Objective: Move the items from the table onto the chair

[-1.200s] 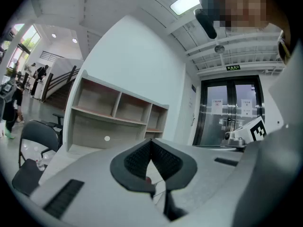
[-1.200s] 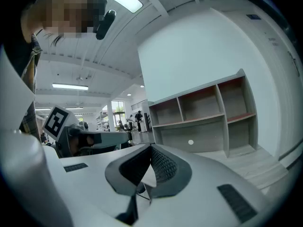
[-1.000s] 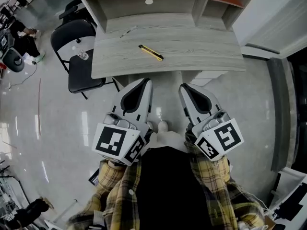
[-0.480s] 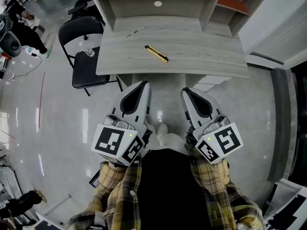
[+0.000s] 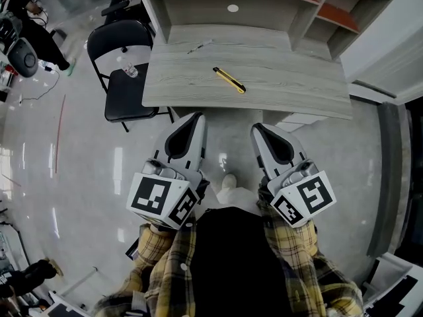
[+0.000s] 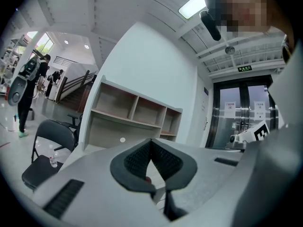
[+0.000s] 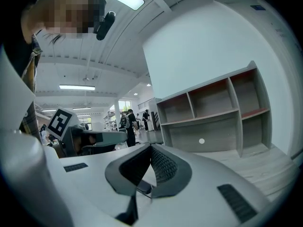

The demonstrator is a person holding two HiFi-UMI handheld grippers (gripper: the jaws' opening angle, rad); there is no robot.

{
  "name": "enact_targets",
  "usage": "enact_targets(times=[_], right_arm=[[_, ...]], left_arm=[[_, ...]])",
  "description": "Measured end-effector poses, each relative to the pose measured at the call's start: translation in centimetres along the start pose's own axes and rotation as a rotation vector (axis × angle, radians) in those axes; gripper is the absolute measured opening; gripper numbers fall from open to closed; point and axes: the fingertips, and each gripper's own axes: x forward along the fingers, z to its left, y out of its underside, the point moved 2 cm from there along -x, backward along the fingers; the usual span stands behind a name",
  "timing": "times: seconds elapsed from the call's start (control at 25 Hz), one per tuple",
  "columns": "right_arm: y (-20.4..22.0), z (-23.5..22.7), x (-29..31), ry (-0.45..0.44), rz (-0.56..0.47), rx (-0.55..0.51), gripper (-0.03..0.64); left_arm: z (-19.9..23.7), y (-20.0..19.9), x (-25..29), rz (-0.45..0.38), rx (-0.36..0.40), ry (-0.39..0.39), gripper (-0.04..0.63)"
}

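At the far left, the chair (image 5: 122, 101) already holds a bottle (image 5: 130, 70). The left gripper (image 5: 195, 117), jaws closed on nothing, is near the person. What looks like a pen (image 5: 199, 45) and a yellow knife (image 5: 229, 80) remain on the table (image 5: 297, 88). The right gripper (image 5: 258, 129) is likewise closed and empty. No writing is legible.

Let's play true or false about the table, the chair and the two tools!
1. A yellow knife lies on the table. True.
2. The left tool and the right tool are both shut. True.
3. The left tool holds the pen. False: it holds nothing, and the pen lies on the table.
4. The chair has nothing on its seat. False: a small bottle is on it.
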Motion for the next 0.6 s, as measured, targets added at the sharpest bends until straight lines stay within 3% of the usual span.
enact_targets(times=[0.6], right_arm=[[-0.5, 2.0, 16.7, 0.039, 0.015, 0.023, 0.017]], left_arm=[[15.3, -4.4, 4.2, 0.057, 0.021, 0.049, 0.003]])
